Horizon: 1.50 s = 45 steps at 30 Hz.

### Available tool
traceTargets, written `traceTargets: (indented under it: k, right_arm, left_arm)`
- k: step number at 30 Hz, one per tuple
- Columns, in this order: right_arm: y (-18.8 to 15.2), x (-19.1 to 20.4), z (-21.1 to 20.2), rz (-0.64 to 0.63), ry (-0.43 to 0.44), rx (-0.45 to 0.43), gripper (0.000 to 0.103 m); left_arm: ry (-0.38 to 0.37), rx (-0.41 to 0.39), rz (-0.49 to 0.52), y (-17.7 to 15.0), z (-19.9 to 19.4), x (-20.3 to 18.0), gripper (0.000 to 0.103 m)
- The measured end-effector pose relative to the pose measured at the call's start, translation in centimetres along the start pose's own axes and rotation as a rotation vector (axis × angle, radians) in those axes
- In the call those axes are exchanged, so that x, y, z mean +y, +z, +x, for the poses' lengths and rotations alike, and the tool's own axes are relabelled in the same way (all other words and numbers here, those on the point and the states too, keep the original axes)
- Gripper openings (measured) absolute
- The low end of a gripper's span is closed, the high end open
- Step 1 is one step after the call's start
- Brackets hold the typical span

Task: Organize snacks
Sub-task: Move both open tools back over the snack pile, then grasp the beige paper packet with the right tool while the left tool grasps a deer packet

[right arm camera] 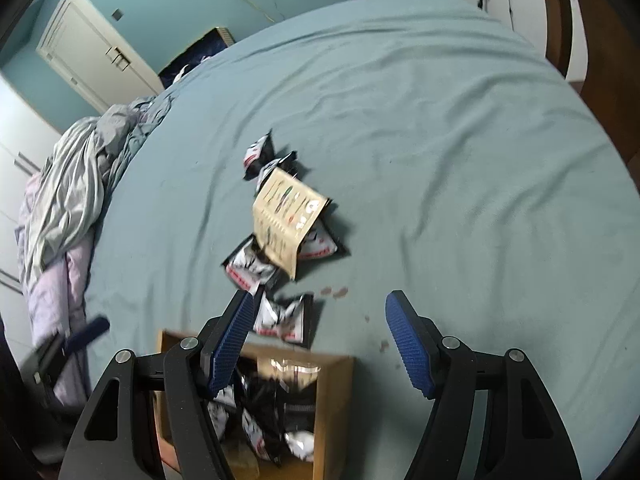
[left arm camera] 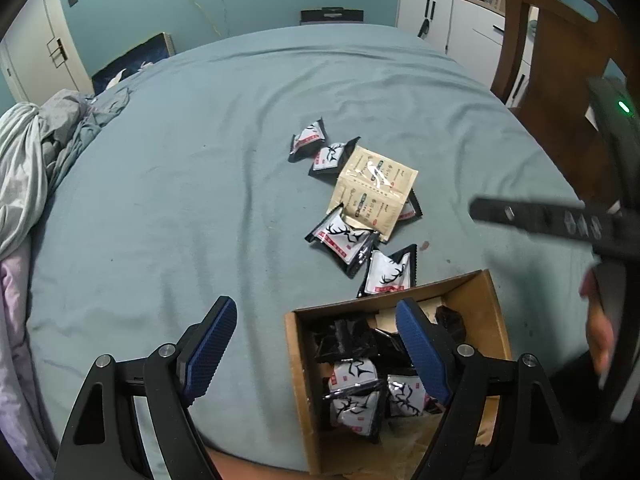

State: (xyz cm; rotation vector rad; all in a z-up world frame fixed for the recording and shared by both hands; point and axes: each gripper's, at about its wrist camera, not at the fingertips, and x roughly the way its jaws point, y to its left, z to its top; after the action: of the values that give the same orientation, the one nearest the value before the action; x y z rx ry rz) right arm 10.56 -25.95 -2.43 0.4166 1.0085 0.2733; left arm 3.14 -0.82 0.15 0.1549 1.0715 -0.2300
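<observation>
Fingers on both grippers are standing spread with nothing between their blue pads: the left gripper [left arm camera: 316,348] is hovering at the near-left corner of the cardboard box [left arm camera: 298,364], one pad over the box's contents and the other over bare sheet, and the right gripper [right arm camera: 320,340] is hanging over the box's far rim, blurred, touching no packet

Loose snacks are lying on the bed [left arm camera: 168,184] just beyond the box: the nearest deer-print packet [left arm camera: 390,274] is sitting almost against the far wall, another deer-print packet [left arm camera: 342,238] lies a little farther off, half tucked under the tan sachet sheet [left arm camera: 372,192], and two more black packets are resting farther still. Several packets are already sitting inside the box

The likely step is fetching the nearest packet. To do it well, the right fingers should be straddling its short sides, pressing lightly into the soft sheet, and pinching only that one, since the crinkly foil is likely to slip or drag its neighbour along
</observation>
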Motion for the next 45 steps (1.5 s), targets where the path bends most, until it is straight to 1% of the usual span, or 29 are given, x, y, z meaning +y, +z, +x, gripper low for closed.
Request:
traceTargets:
  k: [2, 4, 8, 10, 16, 20, 22, 23, 24, 25, 26, 27, 28, 29, 31, 33, 35, 37, 39, 40, 41, 42, 43, 45]
  right_arm:
    - [1.3, -0.8, 0.9, 0.038, -0.002, 0.013, 0.068]
    - [2.3, -1.5, 1.7, 0.080, 0.006, 0.030, 0.068]
    - [4.4, -2.8, 3.9, 0.186, 0.086, 0.080, 0.068]
    - [5.2, -2.8, 5.0, 0.197, 0.088, 0.092, 0.068]
    - [6.6, -1.4, 8.1, 0.123, 0.054, 0.136, 0.068]
    - [7.4, -0.1, 9.5, 0.071, 0.050, 0.130, 0.068]
    - [7.7, 0.8, 10.3, 0.016, 0.049, 0.128, 0.068]
    - [7.7, 1.2, 10.6, -0.004, 0.042, 0.119, 0.066]
    - [7.7, 1.4, 10.8, -0.018, 0.036, 0.106, 0.052]
    - [7.7, 1.6, 11.0, -0.034, 0.027, 0.101, 0.033]
    - [7.5, 1.9, 11.2, -0.046, 0.013, 0.100, 0.031]
    - [7.4, 2.2, 11.2, -0.051, 0.007, 0.091, 0.027]
    - [7.2, 2.3, 11.0, -0.052, 0.009, 0.079, 0.019]
    - [7.0, 2.4, 10.5, -0.058, 0.011, 0.057, 0.014]
    - [6.8, 2.8, 9.6, -0.069, 0.023, 0.030, 0.005]
    - [6.4, 3.2, 8.7, -0.070, 0.064, 0.014, 0.002]
    - [6.0, 3.4, 7.5, -0.065, 0.114, -0.004, 0.000]
    - [5.6, 3.4, 6.4, -0.057, 0.129, -0.033, 0.000]
    - [4.9, 2.9, 4.3, -0.040, 0.154, -0.080, 0.000]
    - [4.5, 2.7, 3.0, -0.030, 0.164, -0.110, 0.000]
    - [4.3, 2.3, 2.2, -0.025, 0.168, -0.128, 0.000]
    - [3.8, 2.0, 0.8, -0.021, 0.175, -0.156, 0.000]
    - [3.3, 1.6, -0.5, -0.017, 0.179, -0.183, 0.000]
    - [1.9, 1.1, -2.7, -0.022, 0.170, -0.237, 0.000]
  left_arm:
    - [0.001, 0.013, -0.003, 0.2, 0.6, 0.0, 0.083]
    - [-0.018, 0.032, -0.034, 0.4, 1.2, 0.4, 0.083]
    - [-0.062, 0.093, -0.094, 0.7, 2.9, 1.3, 0.083]
    - [-0.057, 0.111, -0.106, 0.8, 3.6, 1.6, 0.083]
    - [-0.043, 0.118, -0.123, 1.7, 4.8, 1.9, 0.083]
    - [-0.023, 0.116, -0.158, 2.1, 5.6, 2.8, 0.083]
    - [-0.012, 0.123, -0.178, 2.2, 6.1, 3.4, 0.083]
    - [-0.005, 0.127, -0.188, 2.3, 6.4, 3.7, 0.083]
    - [0.001, 0.128, -0.194, 2.3, 6.5, 4.0, 0.083]
    - [0.011, 0.128, -0.200, 2.4, 6.7, 4.3, 0.083]
    - [0.020, 0.128, -0.203, 2.4, 6.9, 4.4, 0.083]
    - [0.033, 0.126, -0.206, 2.5, 7.1, 4.7, 0.083]
    - [0.041, 0.125, -0.207, 2.5, 7.2, 4.8, 0.083]
    - [0.055, 0.122, -0.208, 2.6, 7.4, 4.9, 0.083]
    - [0.081, 0.111, -0.207, 2.7, 7.5, 5.2, 0.083]
    - [0.128, 0.088, -0.186, 3.0, 7.6, 5.4, 0.083]
    - [0.183, 0.079, -0.130, 3.5, 8.1, 5.3, 0.083]
    - [0.201, 0.084, -0.086, 4.0, 8.7, 5.1, 0.083]
    - [0.186, 0.100, -0.061, 4.5, 9.4, 4.9, 0.083]
    - [0.158, 0.115, -0.053, 4.8, 9.9, 4.7, 0.083]
    - [0.118, 0.135, -0.049, 5.2, 10.3, 4.5, 0.083]
    - [0.048, 0.174, -0.041, 5.5, 11.1, 4.2, 0.083]
    - [0.005, 0.199, -0.035, 5.8, 11.7, 3.9, 0.083]
    - [-0.050, 0.231, -0.032, 6.2, 12.7, 3.5, 0.083]
